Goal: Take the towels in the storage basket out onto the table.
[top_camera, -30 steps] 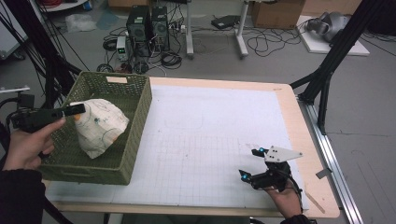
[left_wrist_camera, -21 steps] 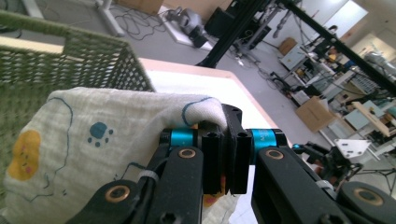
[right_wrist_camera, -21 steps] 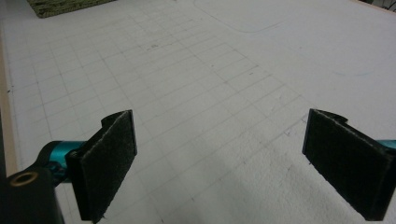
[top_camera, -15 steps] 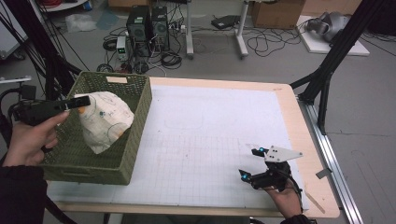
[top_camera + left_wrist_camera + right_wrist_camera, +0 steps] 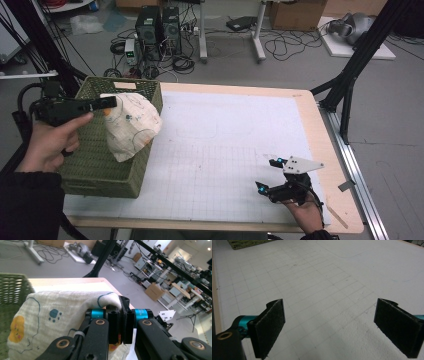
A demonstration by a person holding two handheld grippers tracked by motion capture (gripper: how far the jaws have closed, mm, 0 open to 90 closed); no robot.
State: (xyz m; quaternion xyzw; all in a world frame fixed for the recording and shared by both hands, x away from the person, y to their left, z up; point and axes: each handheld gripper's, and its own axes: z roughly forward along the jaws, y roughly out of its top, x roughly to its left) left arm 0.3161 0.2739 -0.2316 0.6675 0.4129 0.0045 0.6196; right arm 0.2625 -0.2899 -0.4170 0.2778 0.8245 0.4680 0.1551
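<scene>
Cloth [image 5: 131, 125] hangs over green basket [image 5: 100, 165], pinched by left gripper [image 5: 112, 102].

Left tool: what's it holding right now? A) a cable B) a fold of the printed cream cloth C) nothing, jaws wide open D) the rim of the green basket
B: in the left gripper view the left tool has its jaws shut on a fold of the printed cream cloth, which hangs from it over the green basket in the high view.
</scene>
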